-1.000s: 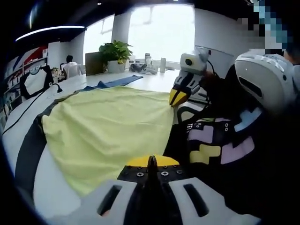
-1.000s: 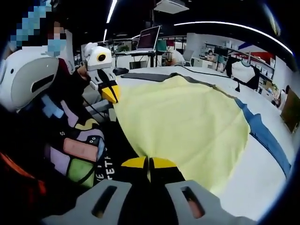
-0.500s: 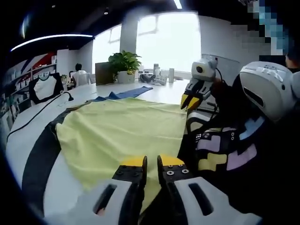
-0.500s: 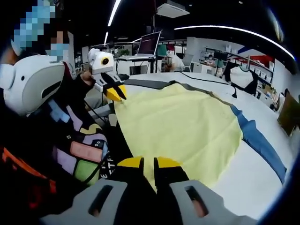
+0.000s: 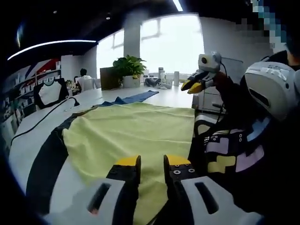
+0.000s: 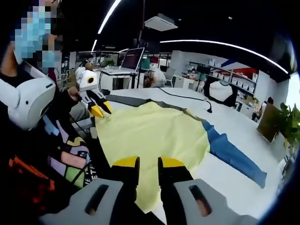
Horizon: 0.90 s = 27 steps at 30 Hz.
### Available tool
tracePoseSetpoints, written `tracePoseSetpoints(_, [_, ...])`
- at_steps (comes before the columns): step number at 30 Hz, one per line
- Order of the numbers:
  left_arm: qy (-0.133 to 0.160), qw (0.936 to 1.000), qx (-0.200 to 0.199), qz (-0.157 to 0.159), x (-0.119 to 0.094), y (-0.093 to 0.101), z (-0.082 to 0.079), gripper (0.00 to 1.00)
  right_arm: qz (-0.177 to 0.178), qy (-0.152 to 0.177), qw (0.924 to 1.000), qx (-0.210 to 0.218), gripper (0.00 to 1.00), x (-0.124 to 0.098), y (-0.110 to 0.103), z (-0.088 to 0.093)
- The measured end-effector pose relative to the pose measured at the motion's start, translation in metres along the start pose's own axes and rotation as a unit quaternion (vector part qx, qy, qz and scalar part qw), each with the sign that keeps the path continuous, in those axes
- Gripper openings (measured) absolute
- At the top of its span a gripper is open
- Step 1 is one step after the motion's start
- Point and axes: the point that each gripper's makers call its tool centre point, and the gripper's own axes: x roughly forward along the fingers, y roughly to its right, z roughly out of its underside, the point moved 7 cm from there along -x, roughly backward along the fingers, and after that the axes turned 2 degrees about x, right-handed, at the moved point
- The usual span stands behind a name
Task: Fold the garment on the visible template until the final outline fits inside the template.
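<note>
Since a second ago you have let go: both pairs of jaws, pinched together then at the near hem, now stand parted with a narrow gap and nothing between them, and both grippers have lifted off the cloth.

Your left gripper (image 5: 151,161) hangs over the near edge of the yellow garment (image 5: 131,131), its yellow-tipped jaws slightly apart. Your right gripper (image 6: 148,164) sits likewise over the same hem, jaws a little apart and empty. In the left gripper view the right gripper shows raised above the garment's far corner, clear of the fabric; in the right gripper view the left gripper shows raised the same way.

The garment (image 6: 150,136) lies spread flat on the white table (image 6: 225,180), pale yellow, plain, with faint creases across its middle and a straight near hem at the table's edge beside you. A dark template (image 5: 44,161) shows as a band along one side of it, under the cloth. A blue cloth (image 6: 234,157) lies just beyond the opposite side.
</note>
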Motion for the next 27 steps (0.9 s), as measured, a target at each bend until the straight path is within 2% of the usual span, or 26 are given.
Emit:
tracePoseSetpoints(4, [0.007, 0.9998, 0.004, -0.016, 0.003, -0.005, 0.000, 0.26, 0.011, 0.029, 0.9995, 0.004, 0.14, -0.012, 0.008, -0.014])
tracePoseSetpoints(8, [0.009, 0.9996, 0.005, -0.026, 0.004, -0.009, 0.001, 0.30, 0.045, 0.045, 0.9980, 0.001, 0.16, -0.023, 0.024, -0.028])
tracePoseSetpoints(11, [0.018, 0.9991, 0.014, -0.035, 0.004, -0.010, 0.001, 0.37, 0.062, 0.060, 0.9961, 0.013, 0.18, -0.028, 0.036, -0.035])
tracePoseSetpoints(15, [0.023, 0.9985, 0.023, -0.044, 0.005, -0.011, -0.001, 0.51, 0.071, 0.089, 0.9923, 0.047, 0.19, -0.034, 0.051, -0.040])
tracePoseSetpoints(18, [0.030, 0.9967, 0.048, -0.058, 0.008, -0.012, -0.003, 0.62, 0.081, 0.122, 0.9874, 0.059, 0.20, -0.039, 0.063, -0.046])
tracePoseSetpoints(23, [0.042, 0.9948, 0.043, -0.082, 0.009, -0.018, -0.006, 0.87, 0.114, 0.132, 0.9830, 0.056, 0.26, -0.048, 0.083, -0.055])
tracePoseSetpoints(27, [0.052, 0.9923, 0.040, -0.105, 0.007, -0.024, -0.008, 1.00, 0.142, 0.138, 0.9782, 0.062, 0.33, -0.056, 0.107, -0.059])
